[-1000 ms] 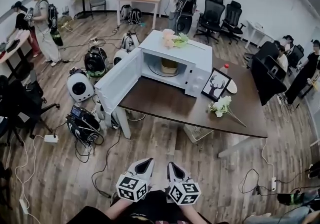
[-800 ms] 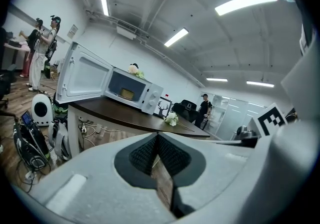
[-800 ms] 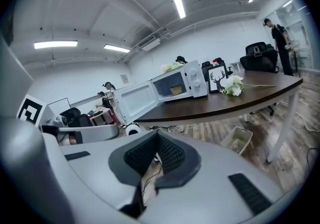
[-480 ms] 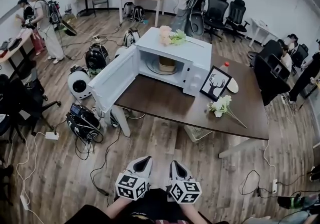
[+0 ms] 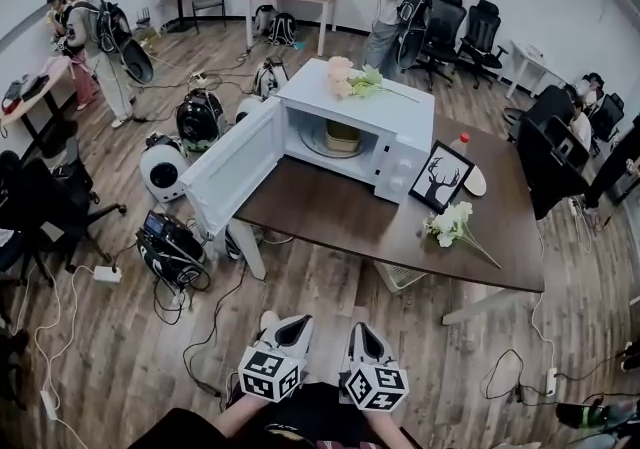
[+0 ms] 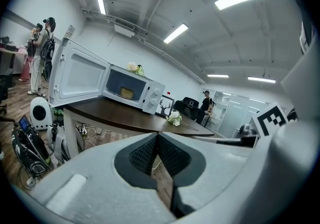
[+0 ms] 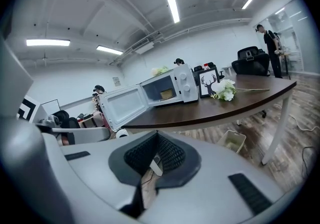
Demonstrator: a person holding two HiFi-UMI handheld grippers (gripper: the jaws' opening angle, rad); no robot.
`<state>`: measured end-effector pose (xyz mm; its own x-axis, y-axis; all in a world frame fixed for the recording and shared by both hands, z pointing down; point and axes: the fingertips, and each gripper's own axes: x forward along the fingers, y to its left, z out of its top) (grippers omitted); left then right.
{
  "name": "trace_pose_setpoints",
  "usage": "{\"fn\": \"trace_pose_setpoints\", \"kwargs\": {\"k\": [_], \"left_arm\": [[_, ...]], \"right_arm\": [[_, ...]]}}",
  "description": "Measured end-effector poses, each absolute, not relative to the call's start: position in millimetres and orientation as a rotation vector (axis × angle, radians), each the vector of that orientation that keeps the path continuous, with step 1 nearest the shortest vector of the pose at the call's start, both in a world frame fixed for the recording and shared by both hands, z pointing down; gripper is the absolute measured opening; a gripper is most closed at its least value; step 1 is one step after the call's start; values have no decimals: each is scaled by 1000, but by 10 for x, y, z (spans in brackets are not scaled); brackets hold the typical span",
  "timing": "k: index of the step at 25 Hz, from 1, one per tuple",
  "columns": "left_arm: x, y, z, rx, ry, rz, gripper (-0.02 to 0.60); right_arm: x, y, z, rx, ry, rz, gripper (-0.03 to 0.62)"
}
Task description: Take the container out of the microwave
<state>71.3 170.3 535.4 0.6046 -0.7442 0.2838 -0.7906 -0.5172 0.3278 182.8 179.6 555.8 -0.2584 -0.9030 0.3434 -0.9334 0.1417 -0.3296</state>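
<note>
Left gripper (image 5: 290,325) and right gripper (image 5: 358,331) fingers (image 6: 142,157) are closed and empty. Approach the table (image 5: 330,212) and open them before reaching the container (image 5: 342,136) inside the microwave (image 5: 400,119).

One microwave (image 5: 395,122) held one container (image 5: 342,136). One framed picture (image 5: 441,177) stood right of centre. Two bouquets showed: first flower bunch (image 5: 352,80) upper centre, second flower bunch (image 5: 450,224) right. Two grippers sat at bottom centre: left gripper (image 5: 290,323), right gripper (image 5: 358,329).
</note>
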Motion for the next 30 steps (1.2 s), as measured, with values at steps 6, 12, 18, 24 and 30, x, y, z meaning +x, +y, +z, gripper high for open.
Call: {"fn": "trace_pose_setpoints", "kwargs": {"k": [6,12,18,24,30], "left_arm": [[645,1271,5314,2424,-1211,128,9],[531,650,5231,2454,-1187,108,9],[374,11,5199,2482,-1151,120,9],[174,-523,5163,2520,-1094,161,9],[-13,-904,5214,2545,-1034,201,8]], "right_arm": [[1751,1414,5567,1884,-2309,758,8],[1624,846,5519,1902,-2294,741,8],[1469,273,5475,1958,-2270,748,8],[1290,-216,5483,2036,-2218,794,8],[1133,-547,5553,2113,-2133,811,8]]}}
